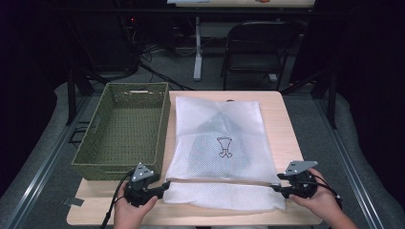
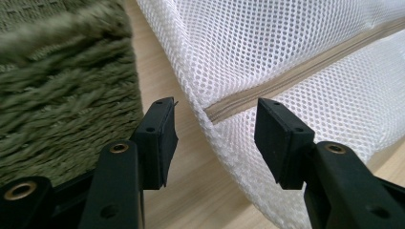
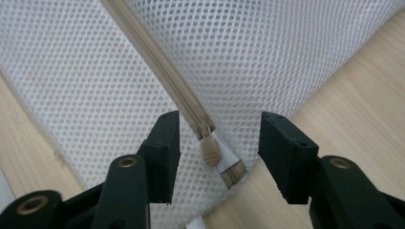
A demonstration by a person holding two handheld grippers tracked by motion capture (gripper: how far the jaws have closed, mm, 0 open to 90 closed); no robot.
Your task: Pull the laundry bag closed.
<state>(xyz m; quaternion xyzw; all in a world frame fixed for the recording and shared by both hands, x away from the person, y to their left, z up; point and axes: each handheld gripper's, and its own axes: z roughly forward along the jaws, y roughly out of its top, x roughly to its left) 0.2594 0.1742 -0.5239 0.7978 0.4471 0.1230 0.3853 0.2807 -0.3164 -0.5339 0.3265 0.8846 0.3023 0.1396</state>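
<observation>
The white mesh laundry bag (image 1: 219,143) with a beige zipper (image 2: 296,76) lay flat on the light wooden tabletop (image 1: 282,124), just right of the olive-green woven basket (image 1: 125,129). The left claw (image 1: 165,185) stood at the bag's near-left edge, jaws parted, the zipper's end between them but not pressed. The right claw (image 1: 276,188) stood at the bag's near-right edge, jaws likewise parted around the beige zipper pull (image 3: 211,151), gripping nothing.
</observation>
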